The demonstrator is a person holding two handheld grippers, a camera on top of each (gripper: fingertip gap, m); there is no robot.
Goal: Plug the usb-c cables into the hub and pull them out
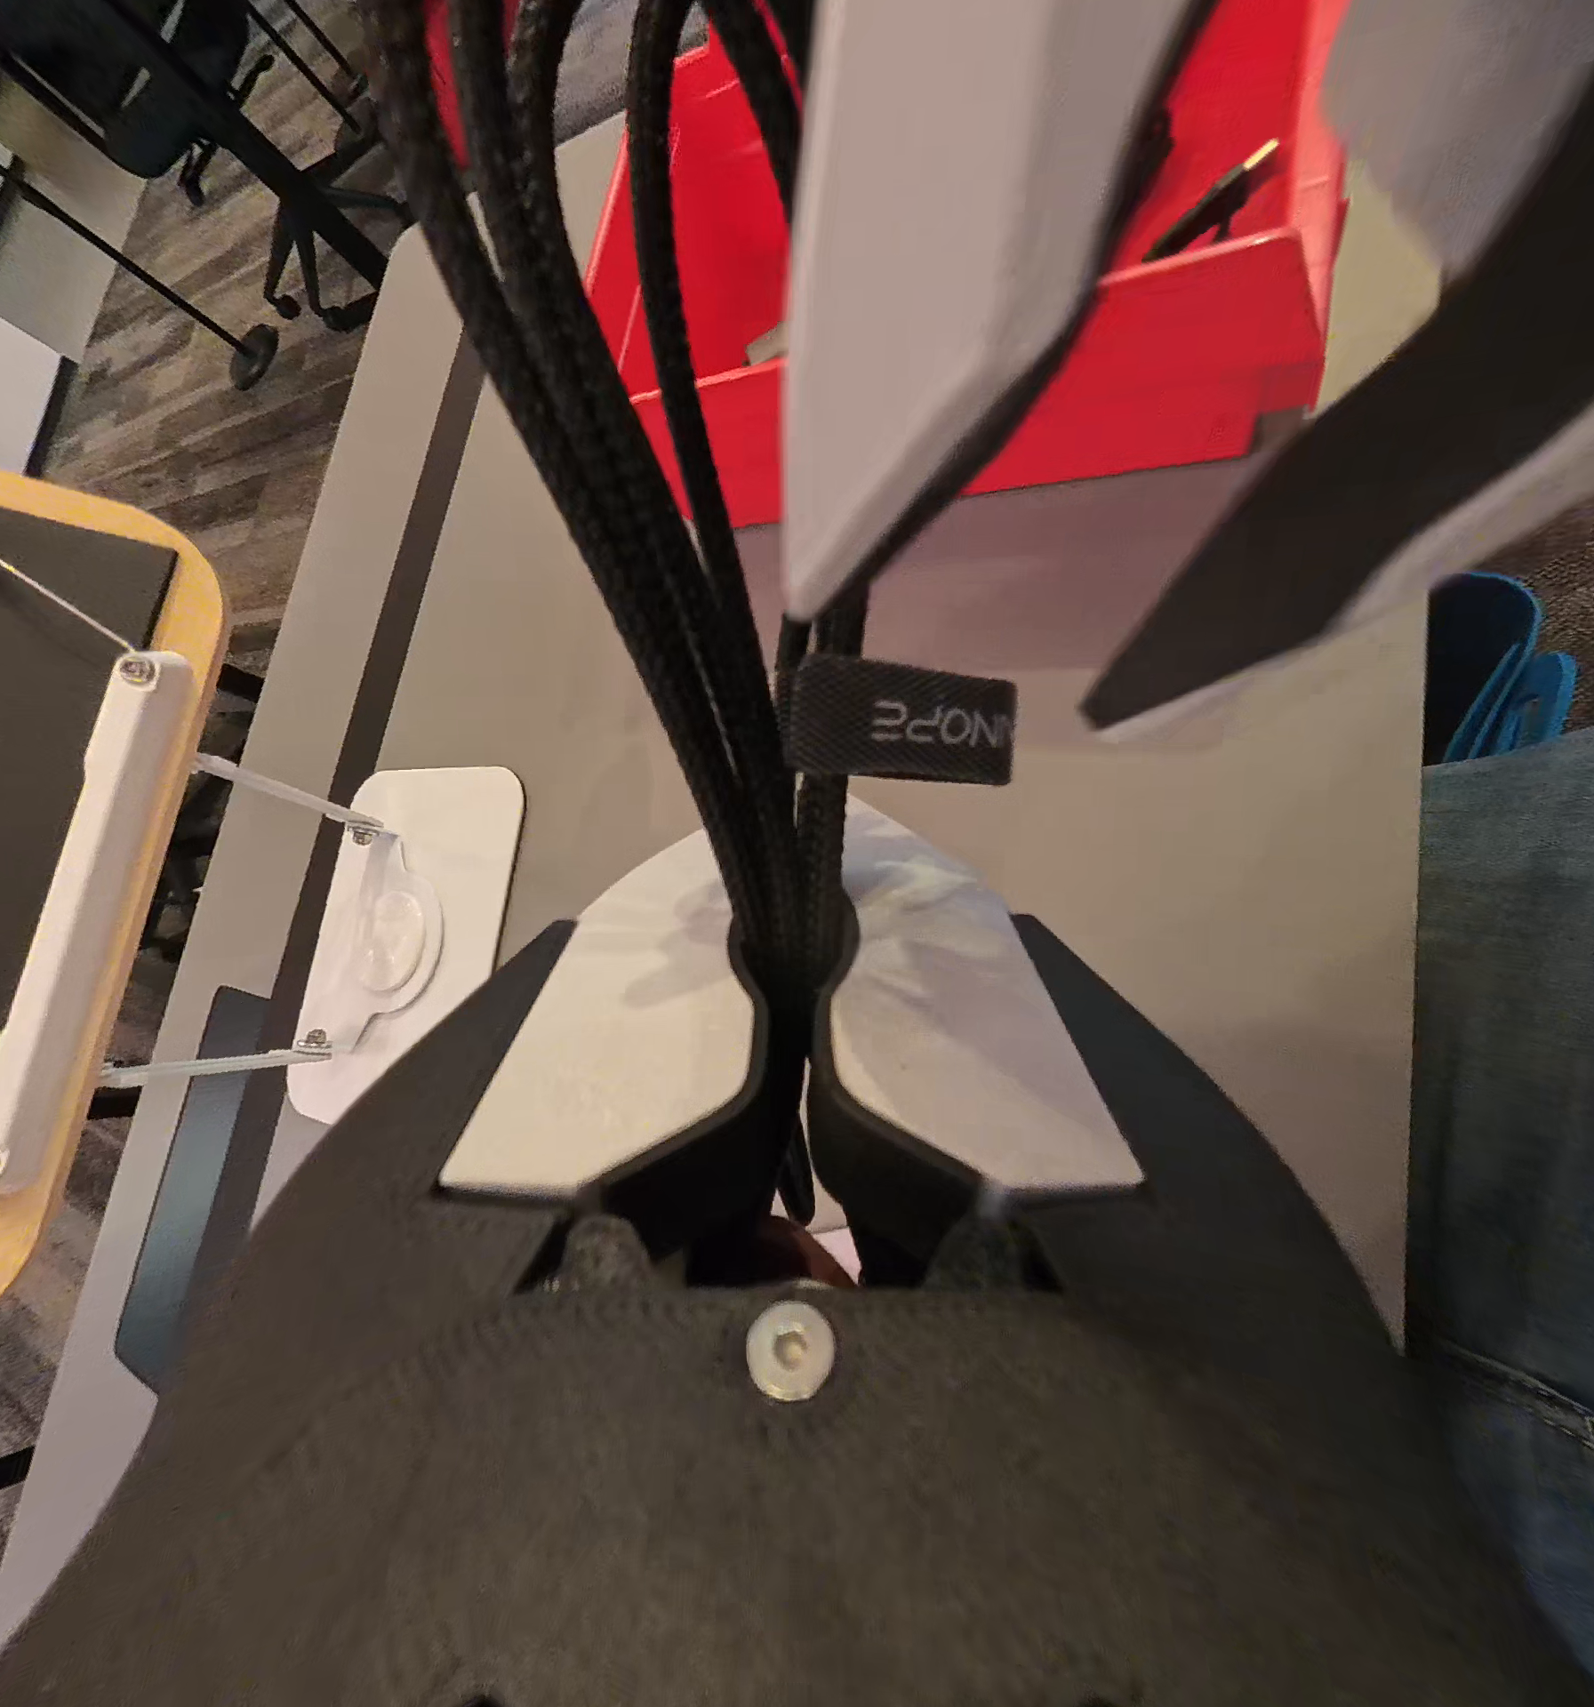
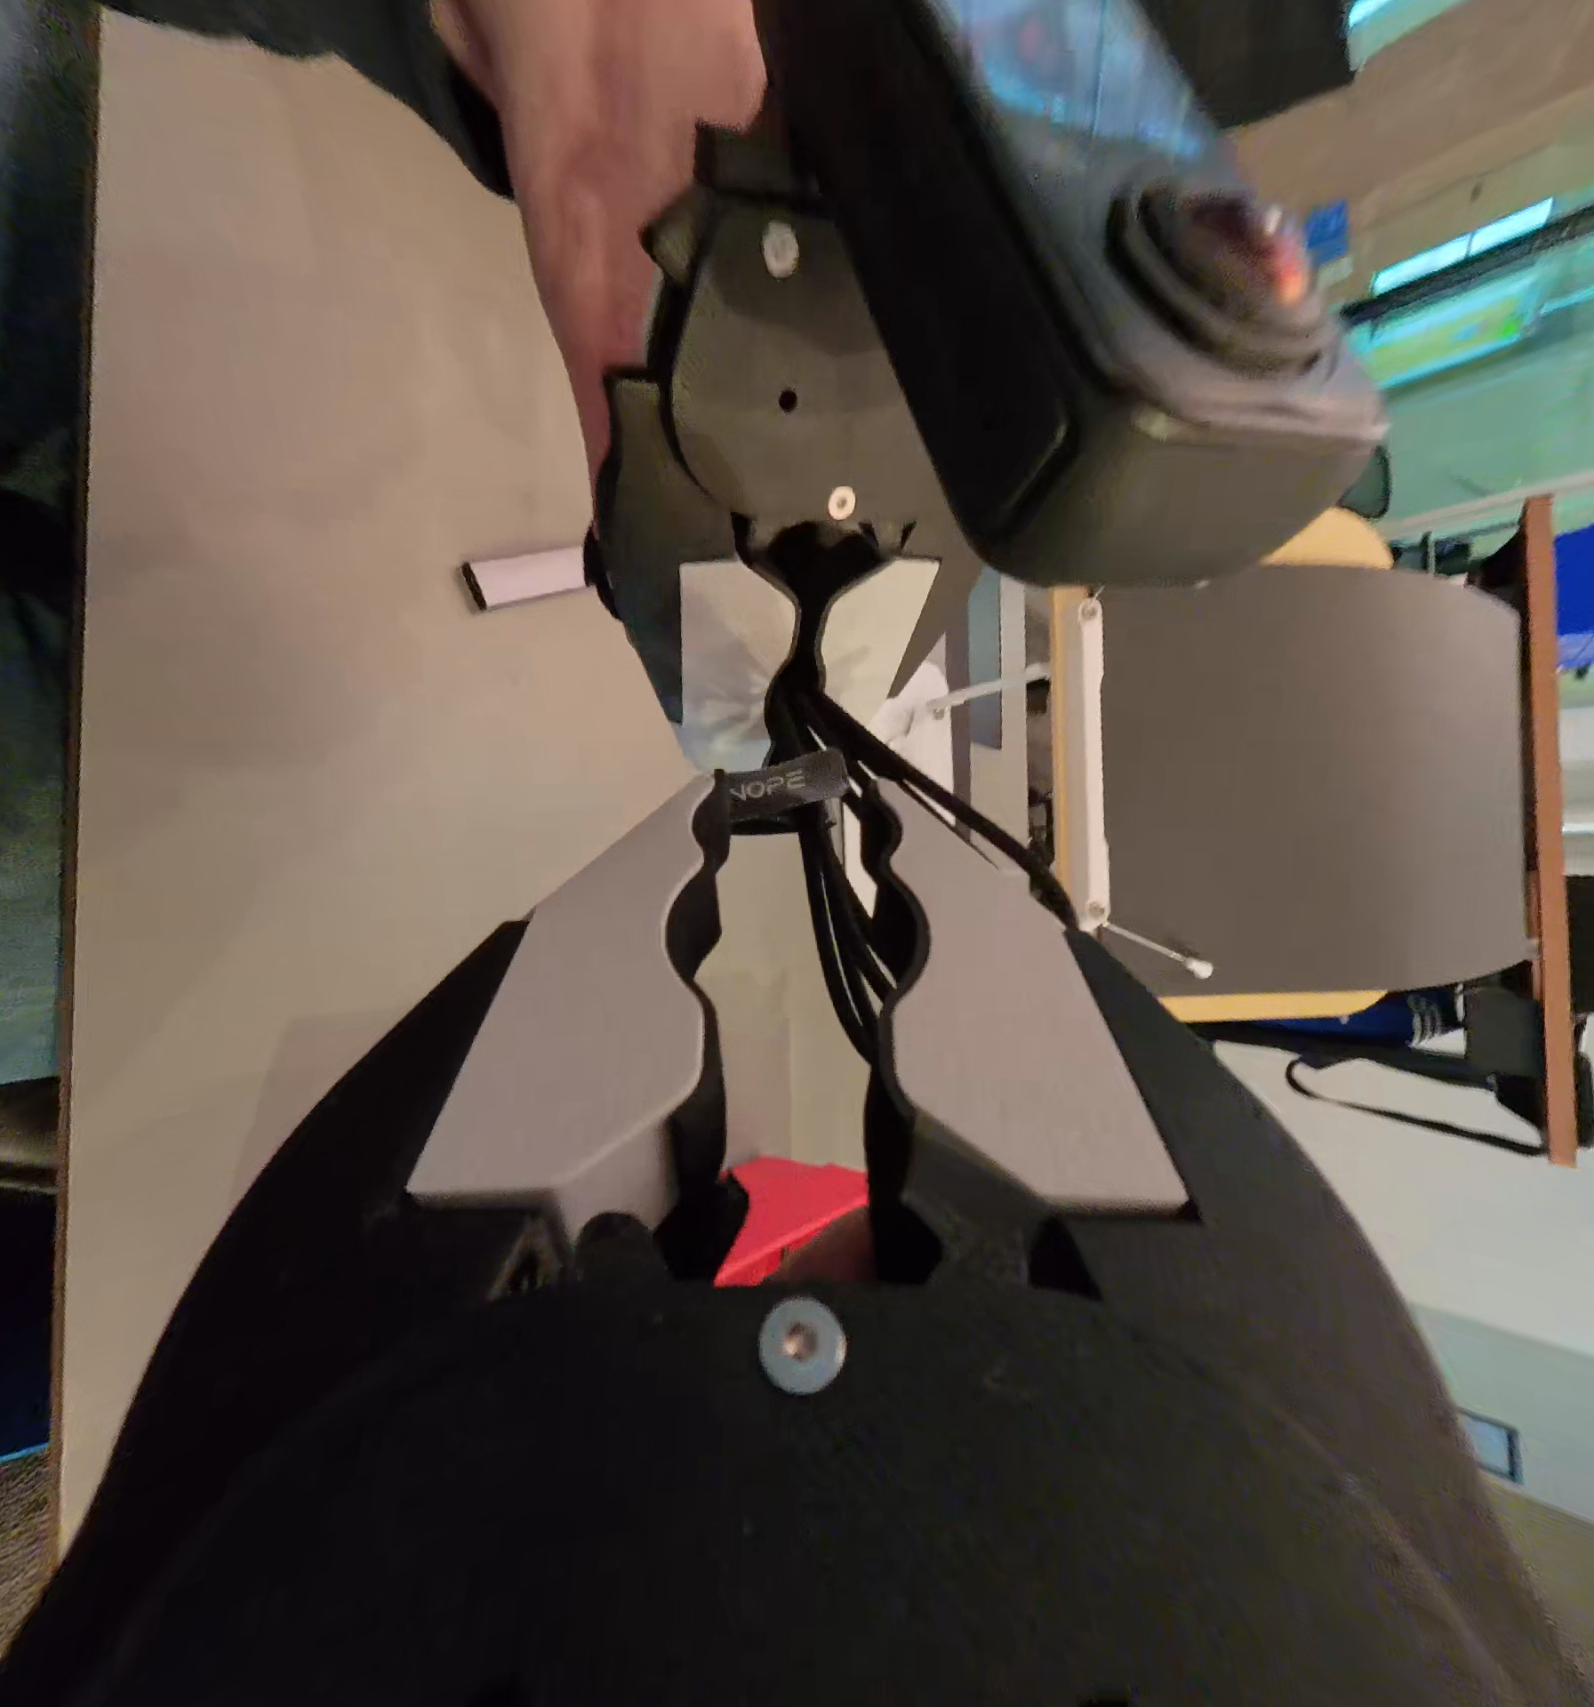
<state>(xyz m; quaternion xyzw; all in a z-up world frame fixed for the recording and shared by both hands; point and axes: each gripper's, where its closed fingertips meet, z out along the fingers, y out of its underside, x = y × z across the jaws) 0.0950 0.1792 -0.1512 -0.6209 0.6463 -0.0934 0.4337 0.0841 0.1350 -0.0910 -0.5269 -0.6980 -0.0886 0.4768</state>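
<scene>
While our left gripper (image 1: 788,961) clenches a bundle of black braided usb-c cables (image 1: 627,573), its jaws nearly meeting around the strands, our right gripper (image 2: 797,831) stands partly open, its wavy fingers (image 2: 590,970) either side of the same bundle. We cannot tell whether they touch it. We count at least four strands. One black strap (image 1: 894,720) with pale lettering wraps the bundle between the two grippers. One small silver hub (image 2: 520,584) lies on the white table (image 2: 313,647), apart from the cables. One red box (image 1: 1144,369) sits behind.
</scene>
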